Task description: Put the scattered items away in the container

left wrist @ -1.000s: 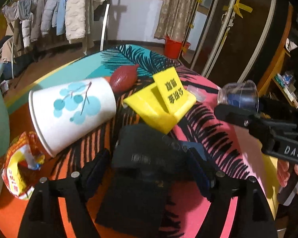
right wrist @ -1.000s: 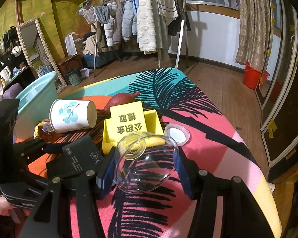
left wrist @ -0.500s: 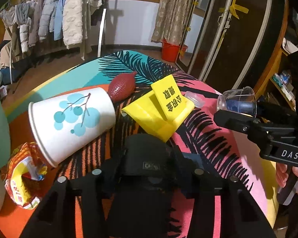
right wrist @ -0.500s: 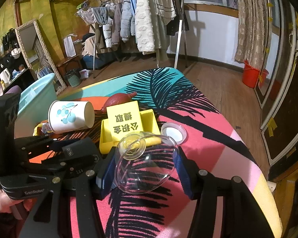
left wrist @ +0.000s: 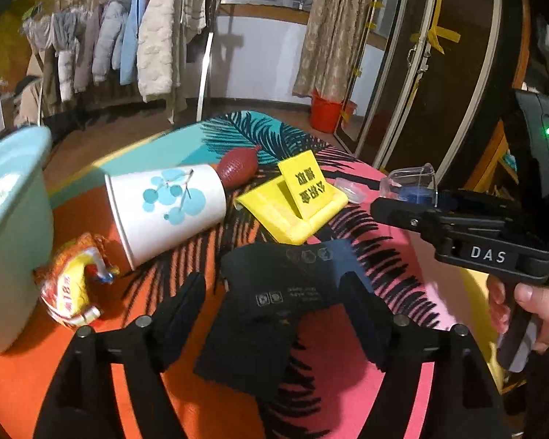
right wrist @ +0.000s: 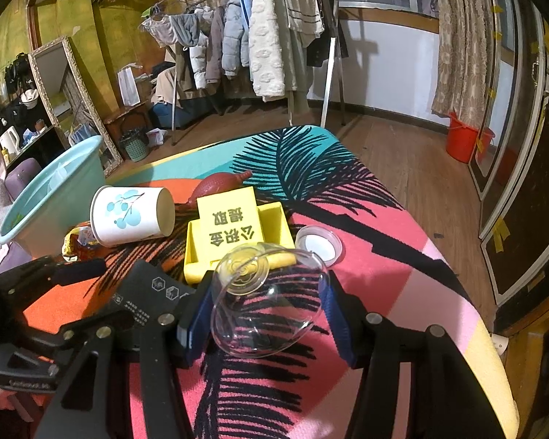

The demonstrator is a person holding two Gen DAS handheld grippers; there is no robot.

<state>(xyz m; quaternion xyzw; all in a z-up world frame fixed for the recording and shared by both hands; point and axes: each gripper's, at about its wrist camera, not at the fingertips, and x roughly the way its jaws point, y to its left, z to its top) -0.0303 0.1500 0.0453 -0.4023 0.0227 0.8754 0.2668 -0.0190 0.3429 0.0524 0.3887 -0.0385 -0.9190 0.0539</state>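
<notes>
Right wrist view: right tongs (right wrist: 265, 307) clamp a clear glass cup (right wrist: 263, 303) sideways, base pointing ahead, presumably carrying it to the blue basin (right wrist: 47, 197) far left. Left tongs (left wrist: 274, 311) are opening, pads clear of the black pouch (left wrist: 274, 300) between them, its length running forward.

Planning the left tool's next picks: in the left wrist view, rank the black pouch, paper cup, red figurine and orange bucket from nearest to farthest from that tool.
1. Black pouch: between the opening jaws of the left tool, not gripped.
2. Paper cup: lying on its side, ahead and left.
3. Red figurine: just behind the cup.
4. Orange bucket: on the floor past the table.
</notes>
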